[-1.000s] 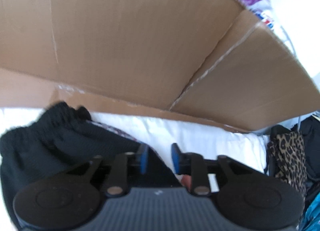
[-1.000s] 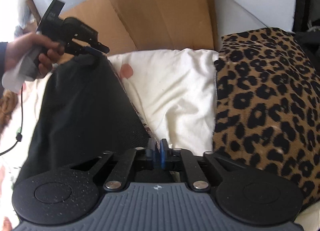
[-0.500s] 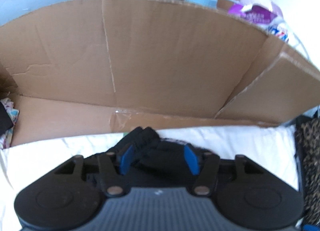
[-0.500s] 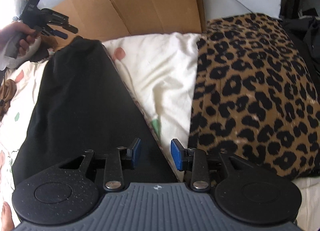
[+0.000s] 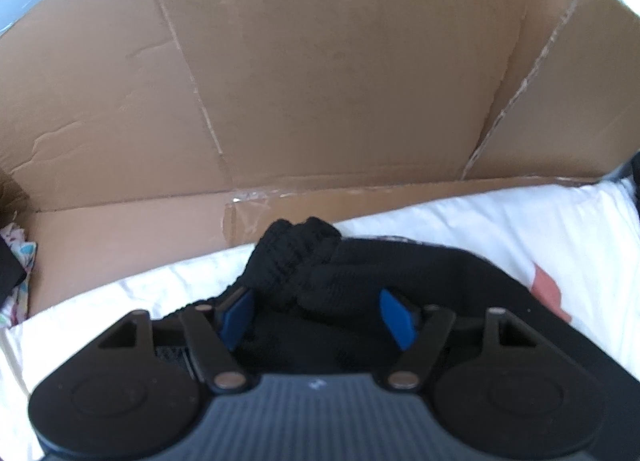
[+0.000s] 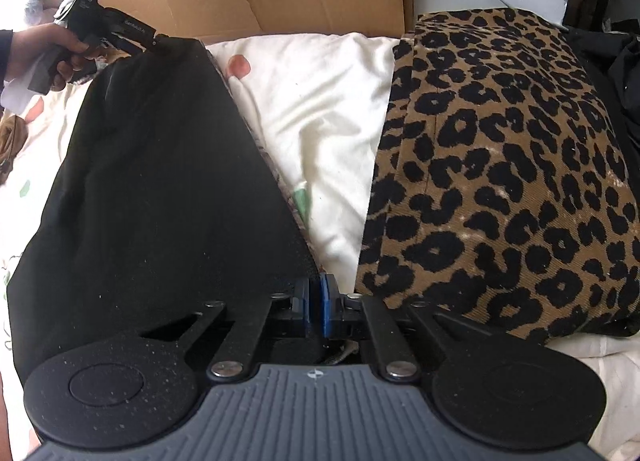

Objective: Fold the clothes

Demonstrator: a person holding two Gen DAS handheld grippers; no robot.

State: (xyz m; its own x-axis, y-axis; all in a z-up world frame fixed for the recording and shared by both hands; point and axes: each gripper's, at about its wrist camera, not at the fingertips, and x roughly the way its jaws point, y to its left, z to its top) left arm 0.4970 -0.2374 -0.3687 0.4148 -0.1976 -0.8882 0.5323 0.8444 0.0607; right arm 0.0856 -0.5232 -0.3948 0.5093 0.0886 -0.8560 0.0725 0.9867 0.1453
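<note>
A black garment (image 6: pixel 160 189) lies spread on the white bedding (image 6: pixel 328 109). My right gripper (image 6: pixel 316 301) is at its near right corner, blue pads pressed together on the edge of the fabric. In the left wrist view the garment's ribbed waistband (image 5: pixel 292 257) is bunched between the fingers of my left gripper (image 5: pixel 316 315). Its jaws are opening, and the blue pads (image 5: pixel 394 317) stand apart from the cloth. The right wrist view shows that left gripper (image 6: pixel 158 39) at the garment's far corner, held by a hand (image 6: pixel 36 53).
A leopard-print cloth (image 6: pixel 500 173) covers the bedding right of the black garment. A flattened cardboard box (image 5: pixel 320 73) stands close behind the bed's far edge. Dark clothing (image 6: pixel 624 73) is piled at the far right.
The left gripper let go of the waistband and its jaws spread wider. The right gripper opened, then shut again at the near corner. The garment now lies flatter.
</note>
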